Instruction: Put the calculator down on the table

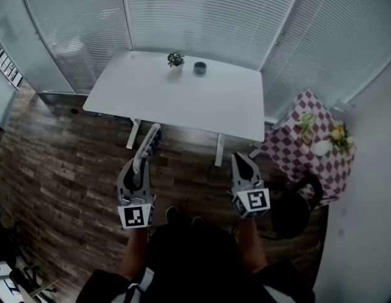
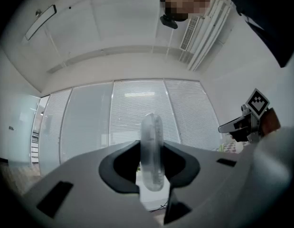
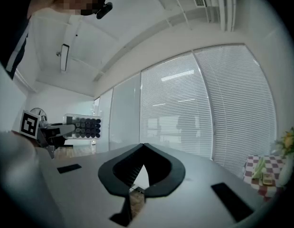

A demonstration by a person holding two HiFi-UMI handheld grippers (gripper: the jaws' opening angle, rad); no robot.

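Table (image 1: 182, 100): white, it lay ahead of and below both sets of fingertips, well apart from them, with its near edge bare.
Left gripper (image 1: 140, 167): its jaws were clamped on the lower end of the calculator (image 1: 148, 145).
Right gripper (image 1: 241, 160): its jaws were together and empty, well to the side of the calculator.
Calculator: it was held in the air, off the table. Its long axis ran forward out of the left fingers toward the table's near edge, and it sat edge-on between the pads.
Coming move: it was probably the left hand's job (the right was idle), going forward and down.
Hard to make out: the display, and the small dark round object (image 1: 199, 68) beside the potted plant (image 1: 175, 59) at the table's far edge.
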